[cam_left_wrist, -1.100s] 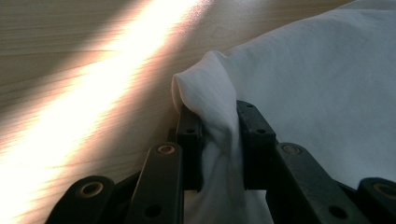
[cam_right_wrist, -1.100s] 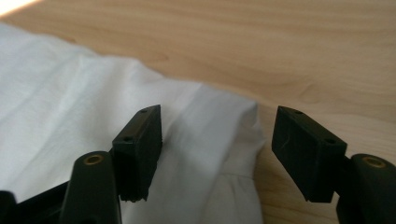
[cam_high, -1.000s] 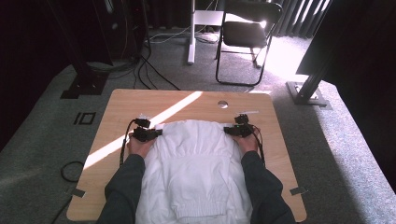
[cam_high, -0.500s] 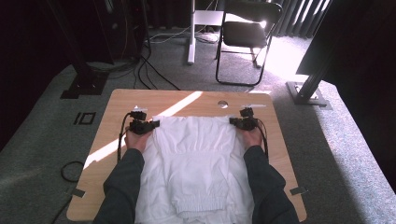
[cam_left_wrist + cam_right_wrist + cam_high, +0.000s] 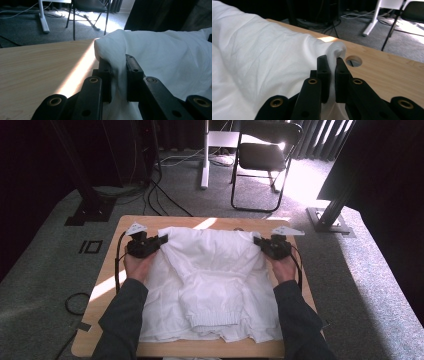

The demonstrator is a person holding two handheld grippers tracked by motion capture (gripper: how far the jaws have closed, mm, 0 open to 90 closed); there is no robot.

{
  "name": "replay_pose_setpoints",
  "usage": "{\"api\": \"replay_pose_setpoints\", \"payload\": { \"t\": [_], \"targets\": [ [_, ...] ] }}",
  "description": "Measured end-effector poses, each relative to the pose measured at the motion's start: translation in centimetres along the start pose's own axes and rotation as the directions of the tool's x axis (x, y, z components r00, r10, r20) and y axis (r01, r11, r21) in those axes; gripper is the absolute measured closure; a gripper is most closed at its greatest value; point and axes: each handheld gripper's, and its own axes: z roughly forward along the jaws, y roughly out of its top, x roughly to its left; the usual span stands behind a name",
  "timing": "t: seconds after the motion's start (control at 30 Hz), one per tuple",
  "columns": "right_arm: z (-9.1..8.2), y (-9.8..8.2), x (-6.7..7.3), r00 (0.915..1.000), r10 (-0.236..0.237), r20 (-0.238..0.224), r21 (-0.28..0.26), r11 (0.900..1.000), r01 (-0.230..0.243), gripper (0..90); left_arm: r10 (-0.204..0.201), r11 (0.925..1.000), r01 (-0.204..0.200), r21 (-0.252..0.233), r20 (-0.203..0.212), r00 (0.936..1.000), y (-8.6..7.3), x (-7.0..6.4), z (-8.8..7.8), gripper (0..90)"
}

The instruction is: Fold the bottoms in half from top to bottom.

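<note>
**Far edge of the white garment lifted in both grippers**

Risen and carried toward the far side of the table since a second ago, both grippers, with the garment's far edge drawn up between them; jaws of each just closed onto cloth in that time, the right by far the more.

High view: spread over the middle of the wooden table (image 5: 107, 285), the white garment (image 5: 210, 285), its ribbed hem toward the near edge and its far edge pulled taut from corner to corner. At the far left corner of the cloth, the left gripper (image 5: 159, 240), clamped on a pinch of fabric, with the left hand (image 5: 137, 265) behind it. At the far right corner, the right gripper (image 5: 260, 242), likewise clamped on fabric, with the right hand (image 5: 285, 267) behind it. Beyond the table, on grey carpet, a black chair (image 5: 262, 157). Across the tabletop, a strip of sunlight (image 5: 107, 285).

Left gripper view: a fold of the garment (image 5: 160, 50) squeezed between the two black jaws, bulging above them; bare wood and the sunlit strip off to the left.

Right gripper view: jaws nearly together on a rolled corner of the garment (image 5: 262, 50), just beside a round hole (image 5: 354, 60) in the tabletop.
</note>
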Motion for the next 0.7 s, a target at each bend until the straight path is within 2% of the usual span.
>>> {"api": "replay_pose_setpoints", "payload": {
  "t": [0.03,0.17,0.23,0.27,0.37,0.4,0.43,0.5,0.57,0.6,0.7],
  "targets": [
    [-0.8,-0.4,0.4,0.9999,-0.008,-0.008,-0.005,1.0,0.008,85.5,0.005,0.9999,-0.004,-0.011,0.021,0.9998,-0.4,-0.4,-0.8,79.2],
    [-4.1,-2.5,2.1,0.9982,-0.05,-0.034,-0.026,0.998,0.049,85.3,0.053,0.9985,-0.052,-0.018,0.06,0.9968,-2.2,-2.3,-3.8,79.0],
    [-4.6,-2.9,2.3,0.9979,-0.052,-0.037,-0.027,0.998,0.051,85.3,0.053,0.9985,-0.052,-0.018,0.06,0.9968,-2.2,-2.3,-3.8,79.0],
    [-6.1,-4.5,3.1,0.9974,-0.048,-0.055,-0.033,0.998,0.046,85.2,0.08,0.9968,-0.079,-0.011,0.094,0.9924,-4.0,-3.9,-6.1,78.8],
    [-7.2,-6.6,4.0,0.9964,-0.049,-0.069,-0.022,0.999,0.048,85.0,0.085,0.9961,-0.087,0.016,0.115,0.9897,-6.2,-5.0,-7.5,78.5],
    [-7.2,-6.6,4.0,0.9964,-0.049,-0.069,-0.022,0.999,0.048,85.0,0.085,0.9961,-0.087,0.016,0.115,0.9897,-6.2,-5.0,-7.5,78.3],
    [-7.6,-8.1,4.6,0.9963,-0.033,-0.079,0.001,0.999,0.033,84.8,0.092,0.9929,-0.099,0.066,0.107,0.99,-8.1,-5.6,-8.0,78.0],
    [-7.6,-9.7,5.2,0.9958,-0.031,-0.087,0.046,0.998,0.035,84.6,0.058,0.9917,-0.072,0.106,0.123,0.9907,-9.8,-5.6,-7.9,77.9],
    [-7.4,-11.3,5.8,0.9961,-0.038,-0.079,0.102,0.994,0.046,84.6,0.043,0.9778,-0.064,0.199,0.11,0.993,-12.1,-5.5,-7.1,77.9],
    [-7.4,-11.3,5.8,0.9961,-0.038,-0.079,0.102,0.994,0.046,84.6,0.043,0.9778,-0.064,0.199,0.11,0.993,-12.1,-5.5,-7.1,78.0],
    [-6.8,-13.5,6.2,0.9949,0.002,-0.1,0.172,0.985,0.015,84.5,0.026,0.9573,-0.048,0.285,0.081,0.9964,-14.5,-5.2,-5.7,77.9]
  ]
}}
